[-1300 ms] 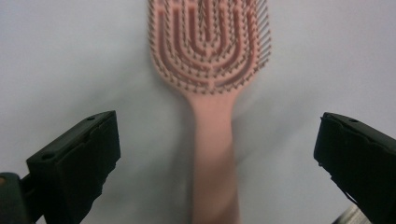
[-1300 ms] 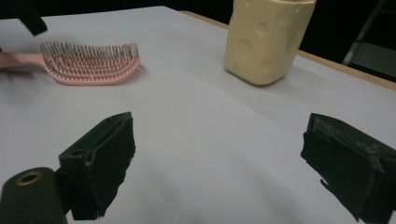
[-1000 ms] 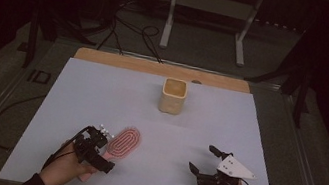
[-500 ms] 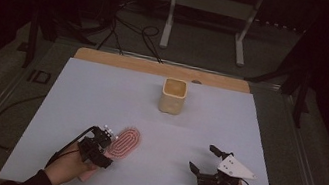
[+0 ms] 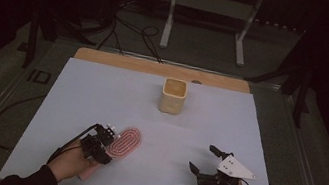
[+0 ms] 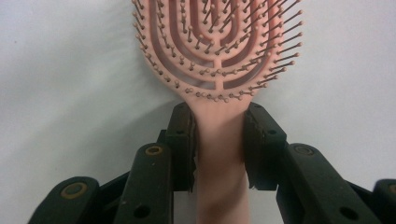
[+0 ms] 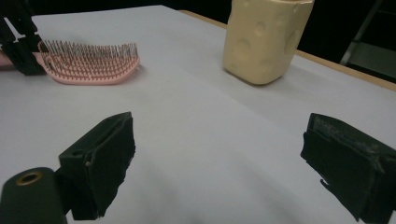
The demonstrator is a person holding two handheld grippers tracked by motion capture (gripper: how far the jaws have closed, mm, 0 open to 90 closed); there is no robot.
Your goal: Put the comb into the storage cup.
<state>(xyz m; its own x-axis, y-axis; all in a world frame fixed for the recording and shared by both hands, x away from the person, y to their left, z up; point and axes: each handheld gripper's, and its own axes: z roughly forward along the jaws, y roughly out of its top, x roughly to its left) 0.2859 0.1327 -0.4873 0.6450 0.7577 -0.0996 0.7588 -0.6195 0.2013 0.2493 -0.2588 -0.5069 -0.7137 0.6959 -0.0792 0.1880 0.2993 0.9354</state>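
Pale worktop (image 5: 101, 92), dark room — my left tongs (image 6: 218, 135) have just been closing and now clamp the pink hairbrush (image 6: 217, 42) by its handle near the front edge. Right tongs (image 7: 224, 158) hang released. Narrow handle — the bristle head could swivel on lifting.

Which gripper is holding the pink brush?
The left gripper: its jaws, just closing, clamp the pink brush handle. The right gripper stands open, holding nothing.

Dark room; white table (image 5: 101, 97); metal stand (image 5: 207, 18) behind
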